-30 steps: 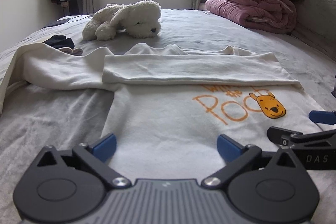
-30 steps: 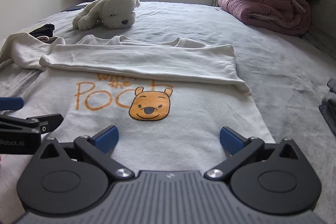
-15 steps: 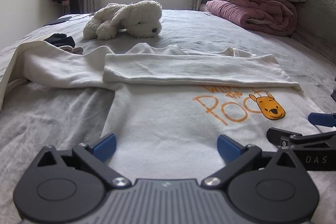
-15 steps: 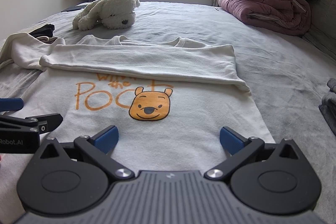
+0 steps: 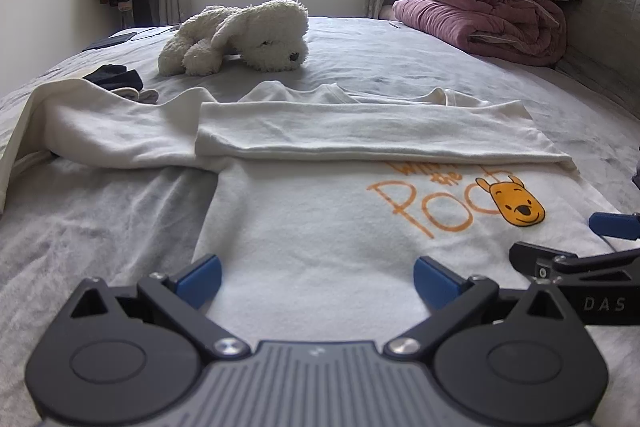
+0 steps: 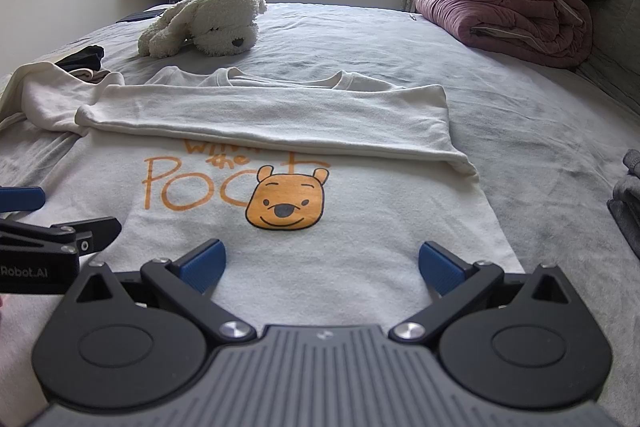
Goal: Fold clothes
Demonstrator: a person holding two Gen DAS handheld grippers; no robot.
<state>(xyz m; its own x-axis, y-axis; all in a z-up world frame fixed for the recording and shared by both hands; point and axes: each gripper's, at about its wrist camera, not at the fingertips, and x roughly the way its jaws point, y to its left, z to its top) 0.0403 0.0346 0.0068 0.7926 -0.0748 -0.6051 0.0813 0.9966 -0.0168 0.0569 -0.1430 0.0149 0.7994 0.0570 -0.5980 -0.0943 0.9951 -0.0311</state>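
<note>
Left gripper (image 5: 316, 277): blue-padded fingers (image 5: 199, 277) spread wide, empty, low over the near hem, lower centre of the left view; judged poised to pinch.

Right gripper (image 6: 322, 263): fingers parted, empty, likewise at the hem.

Cream long-sleeved sweatshirt with orange bear print (image 6: 280, 199): flat on the grey bed (image 6: 520, 115), mid-frame; one sleeve (image 6: 260, 115) laid across the chest, likely to square it for folding.

White plush dog (image 6: 204, 23): upper left, well apart.
</note>
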